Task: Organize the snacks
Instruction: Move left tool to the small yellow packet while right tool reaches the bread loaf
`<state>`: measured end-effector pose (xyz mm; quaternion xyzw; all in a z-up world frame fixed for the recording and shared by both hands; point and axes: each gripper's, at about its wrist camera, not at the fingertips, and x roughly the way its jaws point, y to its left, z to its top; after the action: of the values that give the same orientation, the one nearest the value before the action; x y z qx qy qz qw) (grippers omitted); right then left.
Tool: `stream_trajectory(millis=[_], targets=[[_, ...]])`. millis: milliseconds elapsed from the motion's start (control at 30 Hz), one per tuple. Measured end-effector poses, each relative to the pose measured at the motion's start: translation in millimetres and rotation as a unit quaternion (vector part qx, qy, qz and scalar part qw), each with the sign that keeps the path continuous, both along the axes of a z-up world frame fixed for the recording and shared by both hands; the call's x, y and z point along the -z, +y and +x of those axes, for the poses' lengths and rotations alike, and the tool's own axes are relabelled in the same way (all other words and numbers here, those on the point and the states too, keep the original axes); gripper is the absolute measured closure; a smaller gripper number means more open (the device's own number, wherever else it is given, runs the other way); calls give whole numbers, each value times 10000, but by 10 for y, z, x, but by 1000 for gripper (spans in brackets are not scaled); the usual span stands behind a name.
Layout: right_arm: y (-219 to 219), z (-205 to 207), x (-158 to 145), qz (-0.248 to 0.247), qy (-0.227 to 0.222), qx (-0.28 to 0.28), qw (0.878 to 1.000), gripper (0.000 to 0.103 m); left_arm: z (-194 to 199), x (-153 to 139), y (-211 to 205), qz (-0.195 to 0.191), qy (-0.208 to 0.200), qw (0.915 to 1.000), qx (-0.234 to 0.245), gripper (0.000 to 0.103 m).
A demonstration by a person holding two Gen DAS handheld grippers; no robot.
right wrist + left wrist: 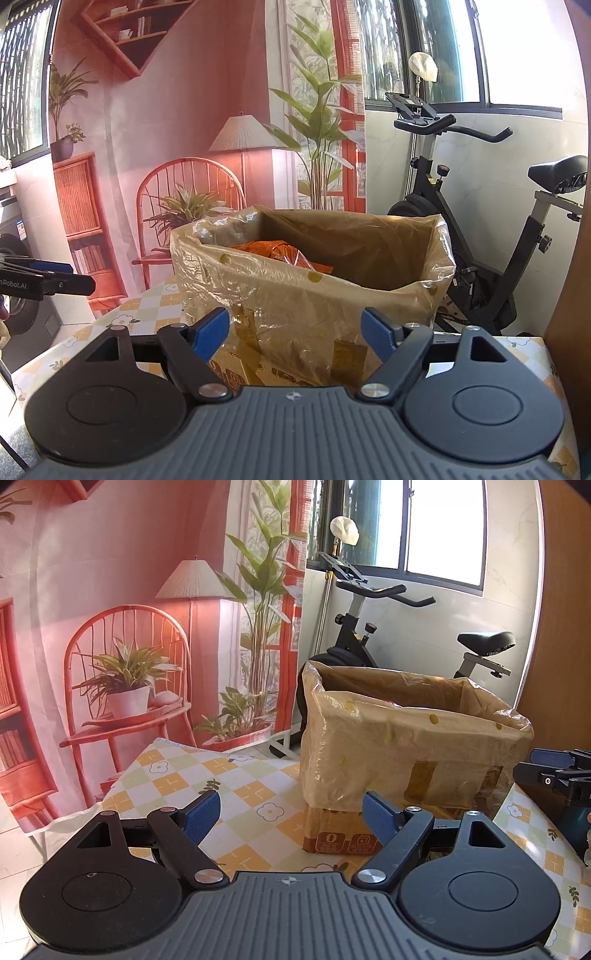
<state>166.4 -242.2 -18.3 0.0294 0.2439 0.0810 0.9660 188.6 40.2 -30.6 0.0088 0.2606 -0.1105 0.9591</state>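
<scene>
Printed pink backdrop hangs left; exercise bike under bright window; possibly washing machine far left.

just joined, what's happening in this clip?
A person is sorting snacks with a hand-held gripper in each hand. Both the left hand-held gripper and the right hand-held gripper are open and empty, facing a cardboard box lined with a plastic bag on the checkered tablecloth. An orange snack packet already lies inside the box. No other snacks are in view.

A snack packet lies in the box on the table, exercise bike behind.
</scene>
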Motion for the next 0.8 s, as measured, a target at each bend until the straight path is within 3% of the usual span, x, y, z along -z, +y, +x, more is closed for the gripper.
stream_trajectory(millis=[467, 800], targets=[[-125, -330, 652, 255, 631, 275, 9973, 22, -240, 514, -65, -45, 399, 9991, 160, 18], [-23, -462, 1006, -362, 1021, -161, 9940, 22, -256, 787, -271, -98, 730, 9960, 510, 19]])
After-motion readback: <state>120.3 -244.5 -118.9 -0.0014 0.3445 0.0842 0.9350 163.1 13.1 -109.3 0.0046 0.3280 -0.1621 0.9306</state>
